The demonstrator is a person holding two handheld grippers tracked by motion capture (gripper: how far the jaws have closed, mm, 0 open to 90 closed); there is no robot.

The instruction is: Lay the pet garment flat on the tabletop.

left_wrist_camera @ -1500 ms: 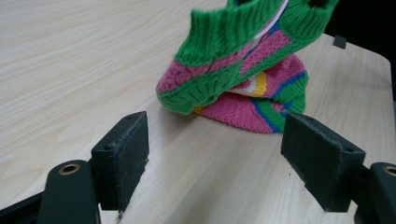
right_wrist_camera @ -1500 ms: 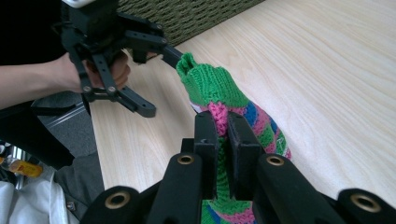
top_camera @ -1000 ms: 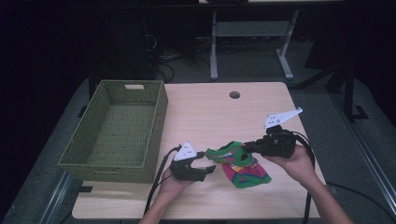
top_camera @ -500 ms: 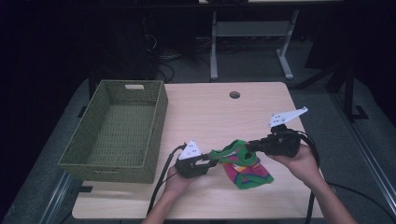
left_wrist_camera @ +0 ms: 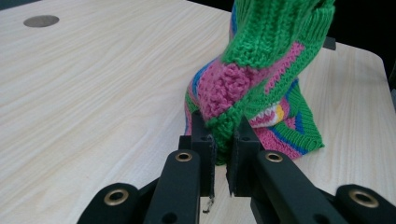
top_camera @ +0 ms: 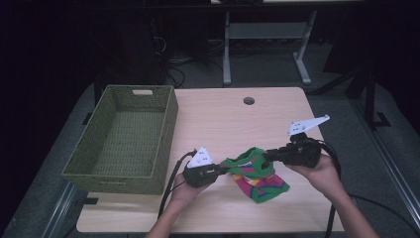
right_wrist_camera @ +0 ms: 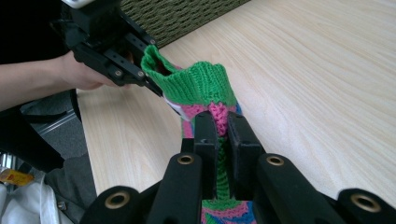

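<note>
**Two grippers hold up one soft sock**

The left gripper point(top_camera: 220, 170) is pinching a bright knitted sock with green, pink and blue stripes point(top_camera: 255, 171). Its two black jaws are squeezed tight on a thin fold of the sock, right at the green and pink edge. From this gripper, the sock rises up and away in front of it, then drops to the light wooden table point(top_camera: 233, 119) just past the jaws.

The right gripper point(top_camera: 268, 155) is pinching the same sock too. Its jaws are closed on the pink part just under the green ribbed cuff point(right_wrist_camera: 196, 86). The cuff stands up right in front of this gripper, and the left gripper bites the far side of the cuff. So the top of the sock hangs between the two grippers, and the toe end lies on the table below the right gripper.

The sock looks soft, light and floppy. It bends and sags where nothing holds it. It will probably stretch if pulled. The thick cuff seems the best place to grab, because the knit there is bumpy and should not slip.

A woven green basket with a handle hole point(top_camera: 124, 136) sits well off to the outer side of the left gripper. It is empty.
</note>
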